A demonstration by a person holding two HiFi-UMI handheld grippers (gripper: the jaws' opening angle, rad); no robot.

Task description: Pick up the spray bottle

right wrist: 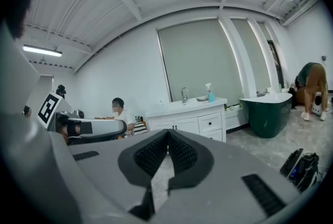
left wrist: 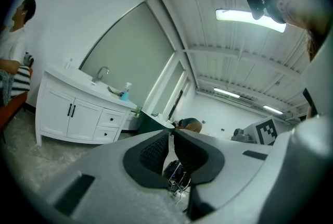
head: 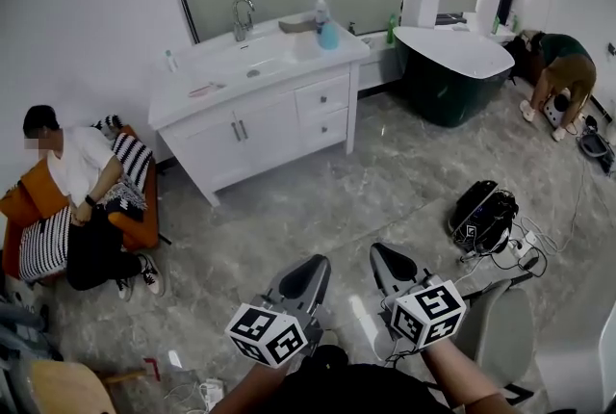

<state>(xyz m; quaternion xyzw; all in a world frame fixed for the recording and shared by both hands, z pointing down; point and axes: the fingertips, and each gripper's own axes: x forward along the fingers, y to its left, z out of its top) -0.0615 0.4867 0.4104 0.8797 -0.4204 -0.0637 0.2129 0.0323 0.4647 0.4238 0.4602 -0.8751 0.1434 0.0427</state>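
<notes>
The spray bottle [head: 325, 22] stands upright at my 12 o'clock, far across the floor from me, on the white counter [head: 178, 96]. It has a light blue, rounded body that narrows to a neck, with a white trigger head on top. It sits near the counter's right end, at the 3 o'clock side of the faucet [head: 242, 17] and off to the right of the basin [head: 252, 65]. In my right gripper view the bottle [right wrist: 210, 94] shows small at about 1 o'clock, and in my left gripper view the bottle [left wrist: 125, 92] sits at about 10 o'clock.
</notes>
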